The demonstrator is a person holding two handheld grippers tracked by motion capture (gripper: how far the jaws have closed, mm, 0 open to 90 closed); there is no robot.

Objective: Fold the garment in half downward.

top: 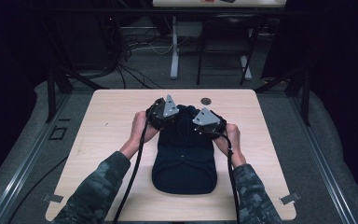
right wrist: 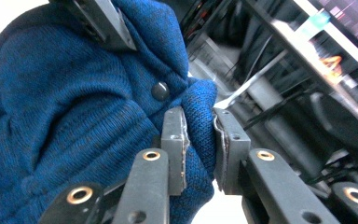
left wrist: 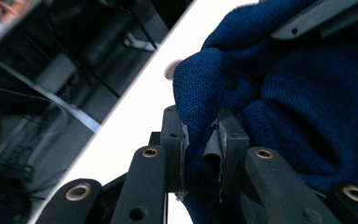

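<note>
A dark blue knitted garment [top: 184, 161] lies folded in the middle of the table, its far end bunched up between my two grippers. My left gripper [top: 165, 114] is shut on the far left edge of the knit [left wrist: 198, 126]. My right gripper [top: 205, 122] is shut on the far right edge [right wrist: 199, 126], just beside a dark button [right wrist: 160, 90]. The two grippers sit close together over the garment's far end, and the other gripper's jaw shows near the top of each gripper view.
The light wooden table [top: 112, 116] has bare room on both sides of the garment. A small round grommet [top: 206, 101] sits near the far edge. Beyond the table stand desk legs, a chair frame and cables on the floor.
</note>
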